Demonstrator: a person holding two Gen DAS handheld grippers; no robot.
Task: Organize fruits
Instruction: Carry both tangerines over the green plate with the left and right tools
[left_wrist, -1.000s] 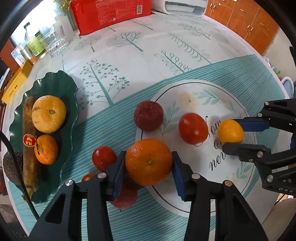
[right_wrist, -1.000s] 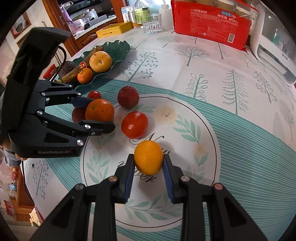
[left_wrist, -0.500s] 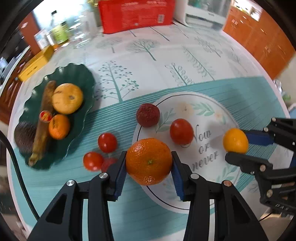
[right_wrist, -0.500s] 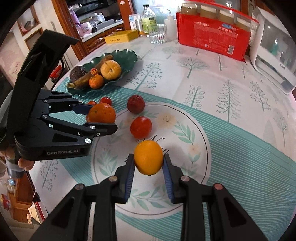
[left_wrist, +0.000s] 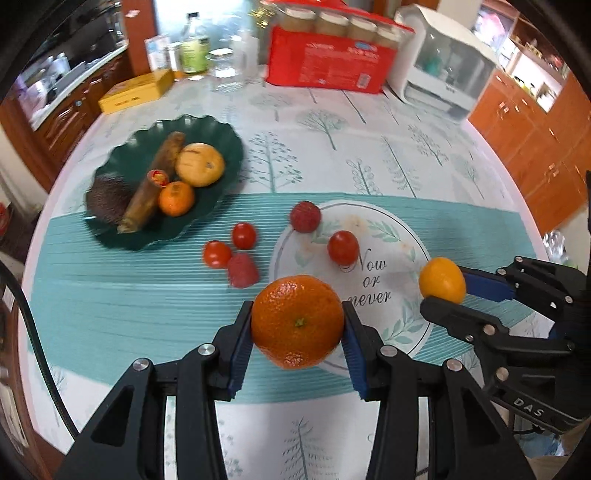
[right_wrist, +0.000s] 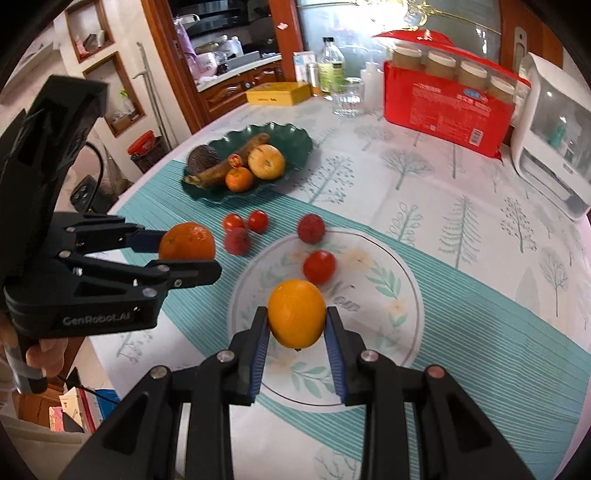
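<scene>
Left claw (left_wrist: 297, 325) clamped on a tangerine (left_wrist: 296, 320), right claw (right_wrist: 295, 332) on a smaller yellow-orange fruit (right_wrist: 296, 313), both clear of the tabletop (left_wrist: 369, 155). Likely light, soft-skinned, roll-prone: best gripped across the widest girth, gently.

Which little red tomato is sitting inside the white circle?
The lone tomato by the word "Now"; the other two tomatoes sit together on the green stripes.

Left wrist view: looks steeply down along own fingers, close above table (left_wrist: 369, 122). Right wrist view: same downward tilt, from right. Both share green plate (left_wrist: 221, 155) far left, round print (right_wrist: 406, 280) near, each other's gripper.
</scene>
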